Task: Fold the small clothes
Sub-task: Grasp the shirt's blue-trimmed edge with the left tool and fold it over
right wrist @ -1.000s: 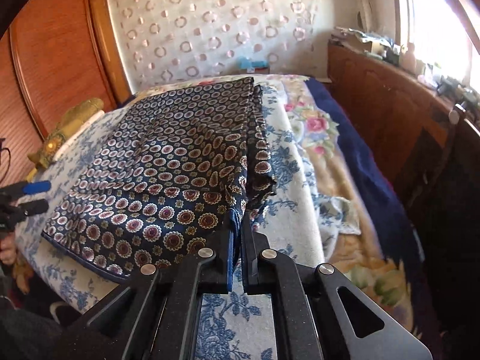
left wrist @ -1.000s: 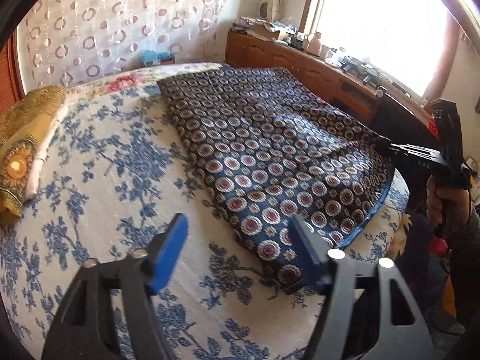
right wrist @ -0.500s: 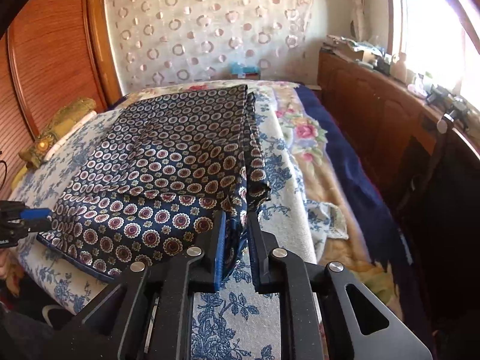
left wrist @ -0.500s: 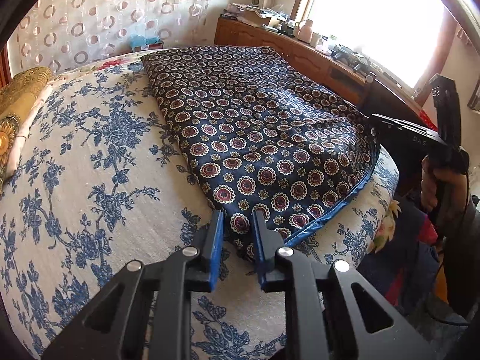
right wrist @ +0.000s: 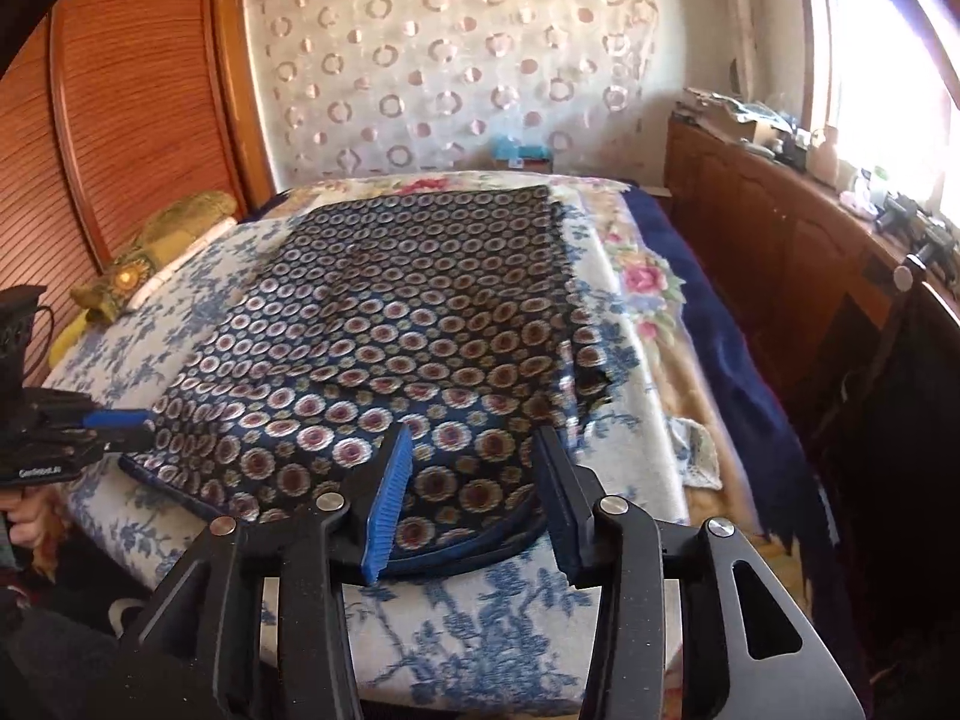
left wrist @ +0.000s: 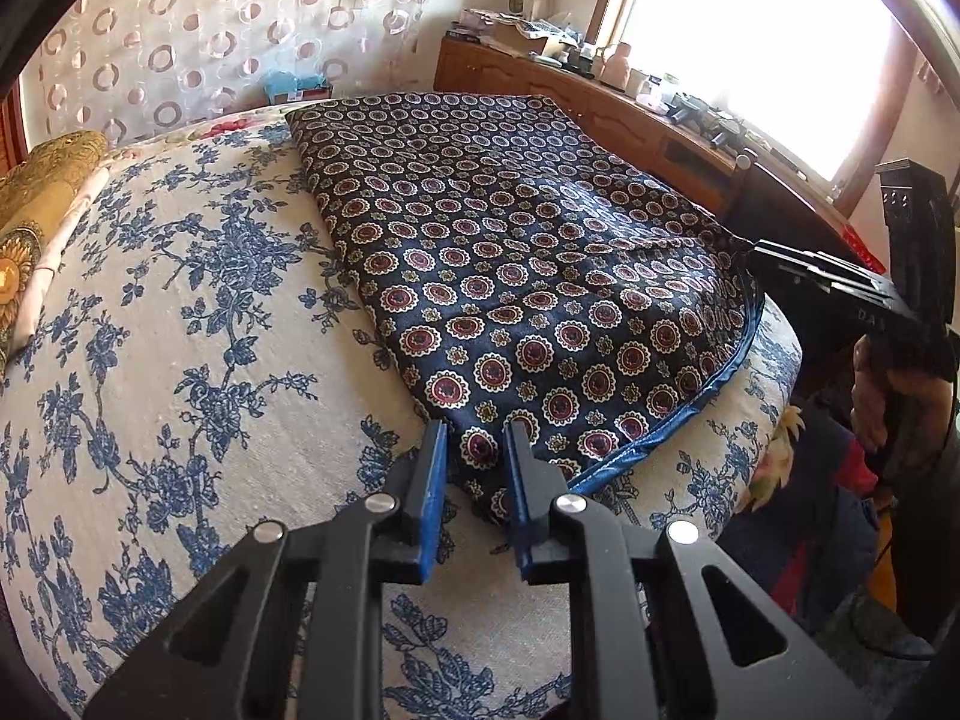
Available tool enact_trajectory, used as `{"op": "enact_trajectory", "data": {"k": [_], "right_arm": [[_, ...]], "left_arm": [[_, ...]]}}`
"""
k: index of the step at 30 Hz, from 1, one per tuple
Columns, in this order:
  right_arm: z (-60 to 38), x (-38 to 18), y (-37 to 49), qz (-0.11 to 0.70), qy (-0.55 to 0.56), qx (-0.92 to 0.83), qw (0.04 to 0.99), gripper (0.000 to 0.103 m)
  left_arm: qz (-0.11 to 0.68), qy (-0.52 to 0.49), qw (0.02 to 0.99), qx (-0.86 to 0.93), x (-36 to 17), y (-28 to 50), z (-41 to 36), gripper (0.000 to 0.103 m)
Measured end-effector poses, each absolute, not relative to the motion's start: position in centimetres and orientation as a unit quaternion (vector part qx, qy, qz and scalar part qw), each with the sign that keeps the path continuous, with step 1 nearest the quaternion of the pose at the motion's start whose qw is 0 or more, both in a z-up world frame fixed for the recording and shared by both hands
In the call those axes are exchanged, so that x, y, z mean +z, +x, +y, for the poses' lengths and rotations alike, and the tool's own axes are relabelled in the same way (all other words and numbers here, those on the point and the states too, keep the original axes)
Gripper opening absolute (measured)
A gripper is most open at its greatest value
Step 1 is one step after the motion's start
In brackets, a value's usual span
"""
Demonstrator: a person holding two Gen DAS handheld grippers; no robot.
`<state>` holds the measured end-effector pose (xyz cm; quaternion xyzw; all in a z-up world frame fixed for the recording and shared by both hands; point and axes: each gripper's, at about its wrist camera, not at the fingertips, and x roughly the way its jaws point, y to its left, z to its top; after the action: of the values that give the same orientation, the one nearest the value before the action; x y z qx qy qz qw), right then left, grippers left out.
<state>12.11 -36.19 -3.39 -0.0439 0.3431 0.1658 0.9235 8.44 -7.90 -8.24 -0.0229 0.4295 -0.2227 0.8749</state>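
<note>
The patterned garment [left wrist: 528, 276] lies flat on the bed [left wrist: 180, 360], a dark navy cloth printed with round medallions. Its long axis runs from the near bed edge, where I stand, away toward the curtained wall [left wrist: 198, 30]. The far end is square and straight. The near end is a curved hem trimmed with a blue border [left wrist: 672, 420], and it points toward me. In the right wrist view the garment [right wrist: 414, 324] fills the middle of the bed, with its right-hand edge slightly rumpled beside the floral blanket [right wrist: 648, 282].

My left hand-held gripper [left wrist: 474, 450] is at the near left corner of the garment. Its blue pads stand close together with that corner between them; the fabric bunches in the narrow gap, so I read it as pinching the corner.

My right hand-held gripper [right wrist: 474, 456] is over the near right part of the hem. Its jaws have just been opening and now stand spread. The cloth lies beneath and between the fingers [right wrist: 390, 498], but the pads do not press on it.

The bedcover is white with blue flowers. A yellow-green cushion [left wrist: 36, 198] lies at the far left of the bed. A wooden cabinet [right wrist: 780, 252] stands along the window side.
</note>
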Motion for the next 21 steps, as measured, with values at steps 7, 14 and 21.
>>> {"op": "enact_trajectory", "data": {"k": [7,14,21], "right_arm": [[-34.7,-4.5,11.9,0.358,-0.053,0.186,0.914,0.044],[-33.5,-4.3,10.9,0.354,-0.065,0.218,0.907,0.052],[-31.8,-3.8,9.5,0.341,-0.085,0.243,0.904,0.062]], "left_arm": [[0.418,-0.018,0.877,-0.234,-8.0,8.3,-8.1,0.005],[0.375,-0.027,0.895,-0.241,-4.7,8.8,-8.4,0.0],[0.331,-0.031,0.909,-0.253,-0.2,10.4,-9.3,0.0]]}}
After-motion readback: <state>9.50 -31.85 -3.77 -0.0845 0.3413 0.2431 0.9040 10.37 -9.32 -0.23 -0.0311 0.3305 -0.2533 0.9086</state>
